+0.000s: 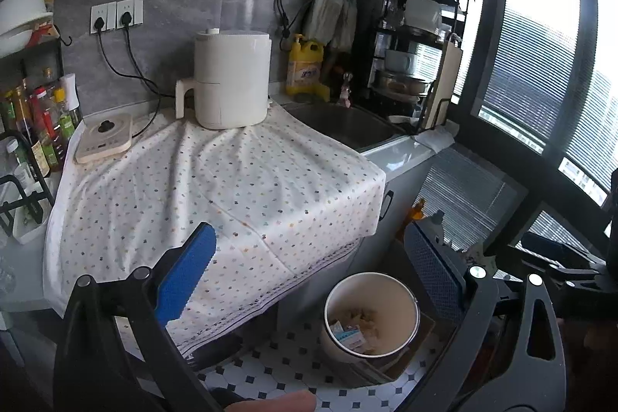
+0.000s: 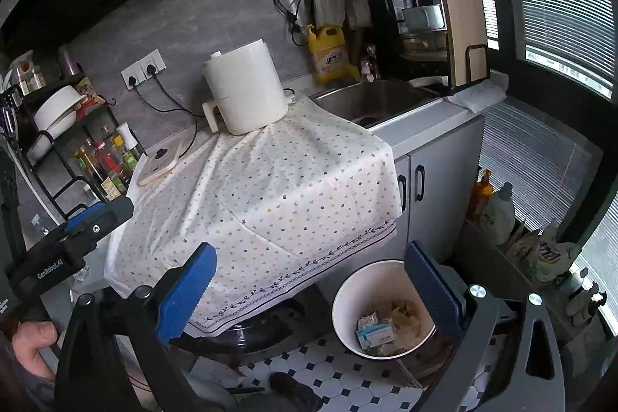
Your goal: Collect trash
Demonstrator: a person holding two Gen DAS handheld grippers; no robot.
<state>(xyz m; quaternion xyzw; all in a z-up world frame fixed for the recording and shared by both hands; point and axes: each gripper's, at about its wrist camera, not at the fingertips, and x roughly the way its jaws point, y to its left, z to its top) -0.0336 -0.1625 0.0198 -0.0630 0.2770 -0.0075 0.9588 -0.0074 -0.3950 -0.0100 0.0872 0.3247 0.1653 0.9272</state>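
Trash (image 2: 376, 331) sits in the white bin (image 2: 340, 300) on the tiled floor: a small printed carton and crumpled paper; other pieces too small to identify. In the right wrist view the right pad of the right tongs (image 2: 309, 292) covers part of the bin rim. Left tongs (image 1: 305, 280) stand wide apart, nothing between the pads; bin (image 1: 415, 311) lies below and between them, toward the right pad. Right tongs likewise spread and empty, bin below, just left of the right pad. Dotted cloth (image 1: 216, 188) covers the surface ahead of both tongs.
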